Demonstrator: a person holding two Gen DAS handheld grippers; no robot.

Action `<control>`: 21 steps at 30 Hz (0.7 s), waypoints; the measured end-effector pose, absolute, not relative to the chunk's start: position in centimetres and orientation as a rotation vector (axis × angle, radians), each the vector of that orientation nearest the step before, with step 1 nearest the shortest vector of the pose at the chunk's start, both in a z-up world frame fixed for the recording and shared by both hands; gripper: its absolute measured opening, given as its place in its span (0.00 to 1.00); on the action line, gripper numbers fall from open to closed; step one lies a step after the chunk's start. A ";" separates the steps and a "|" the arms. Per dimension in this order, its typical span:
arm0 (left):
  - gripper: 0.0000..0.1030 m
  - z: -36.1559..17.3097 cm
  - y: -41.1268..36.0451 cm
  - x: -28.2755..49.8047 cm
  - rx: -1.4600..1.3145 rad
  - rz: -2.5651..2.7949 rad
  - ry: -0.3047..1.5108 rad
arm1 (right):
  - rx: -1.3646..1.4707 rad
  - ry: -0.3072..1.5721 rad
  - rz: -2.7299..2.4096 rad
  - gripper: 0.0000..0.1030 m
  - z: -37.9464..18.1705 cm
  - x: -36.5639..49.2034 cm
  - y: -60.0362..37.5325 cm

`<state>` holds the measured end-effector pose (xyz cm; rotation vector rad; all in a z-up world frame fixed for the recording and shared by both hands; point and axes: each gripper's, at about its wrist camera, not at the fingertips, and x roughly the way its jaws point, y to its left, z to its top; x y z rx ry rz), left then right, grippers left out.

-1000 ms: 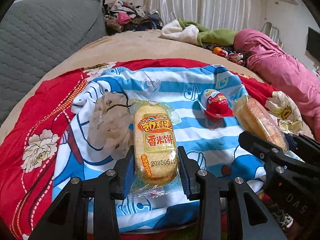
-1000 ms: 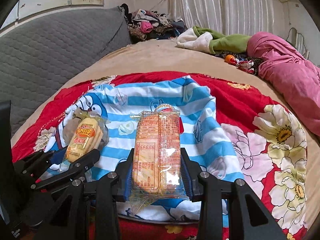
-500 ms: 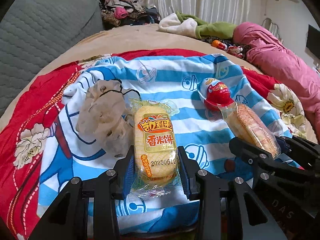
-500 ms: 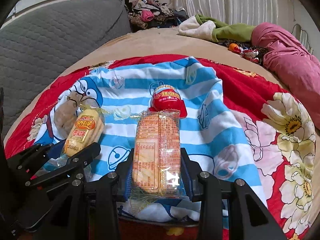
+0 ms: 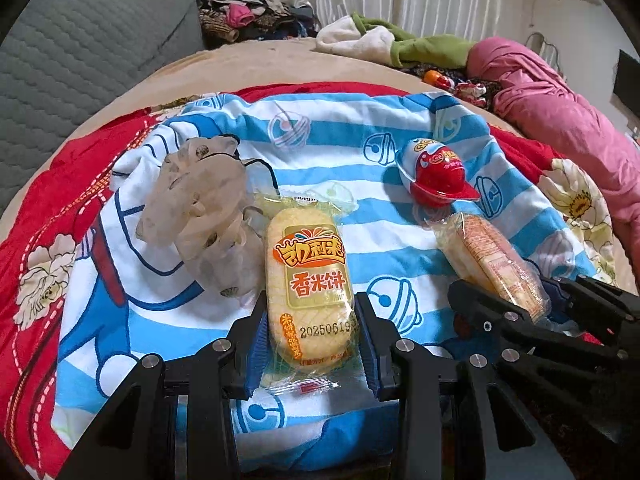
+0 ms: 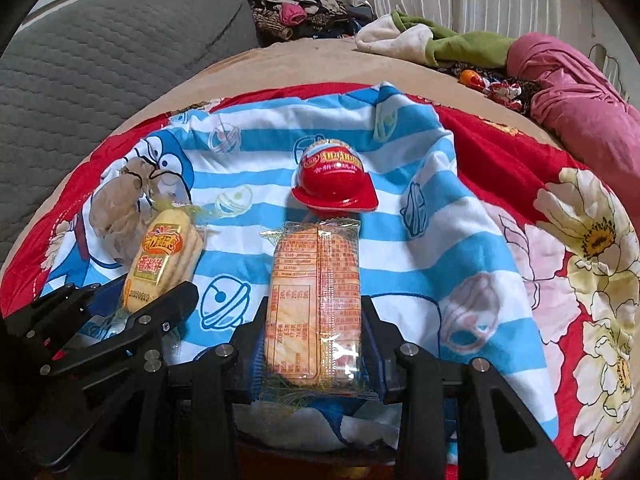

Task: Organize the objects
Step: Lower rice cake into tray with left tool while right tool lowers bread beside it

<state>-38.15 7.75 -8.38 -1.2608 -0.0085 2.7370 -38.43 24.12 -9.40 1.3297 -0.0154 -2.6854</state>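
Observation:
My left gripper (image 5: pixel 310 332) is shut on a yellow rice-cracker packet (image 5: pixel 308 280), held lengthwise between the blue pads over a blue-striped cartoon cloth (image 5: pixel 360 128). A translucent hair claw (image 5: pixel 200 208) lies just left of the packet. My right gripper (image 6: pixel 314 340) is shut on a clear packet of flat crackers (image 6: pixel 316 288), printed side up. A red helmet-shaped candy (image 6: pixel 334 184) sits on the cloth just beyond it. The two grippers are side by side: the left gripper (image 6: pixel 132 304) shows in the right wrist view, and the right gripper (image 5: pixel 520 312) in the left wrist view.
The cloth lies on a red floral bedspread (image 6: pixel 560 240) over a tan bed. A grey quilted headboard (image 5: pixel 80 52) rises at the left. At the far side are a clothes pile (image 5: pixel 248 12), a white and green garment (image 5: pixel 392 40), small toys (image 5: pixel 452 80) and a pink blanket (image 5: pixel 560 100).
The right gripper has come down toward the cloth with its cracker packet, and the red candy now shows fully beyond it. The left gripper has barely shifted. Both grips are unchanged.

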 end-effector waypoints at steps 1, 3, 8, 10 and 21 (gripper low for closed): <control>0.39 -8.4 7.8 -38.2 -1.262 2.736 -0.008 | 1.331 -0.016 -2.685 0.39 -9.5 -38.5 24.2; 0.40 -8.5 7.8 -38.2 -1.261 2.737 -0.010 | 1.333 -0.020 -2.684 0.39 -9.5 -38.5 24.2; 0.40 -8.5 7.7 -38.2 -1.258 2.740 -0.001 | 1.347 -0.026 -2.677 0.40 -9.8 -38.6 24.3; 0.40 -8.5 7.6 -38.2 -1.257 2.737 -0.012 | 1.348 -0.029 -2.675 0.40 -9.8 -38.6 24.3; 0.52 -8.6 7.2 -38.1 -1.285 2.745 -0.001 | 1.351 -0.068 -2.663 0.40 -9.7 -38.6 24.7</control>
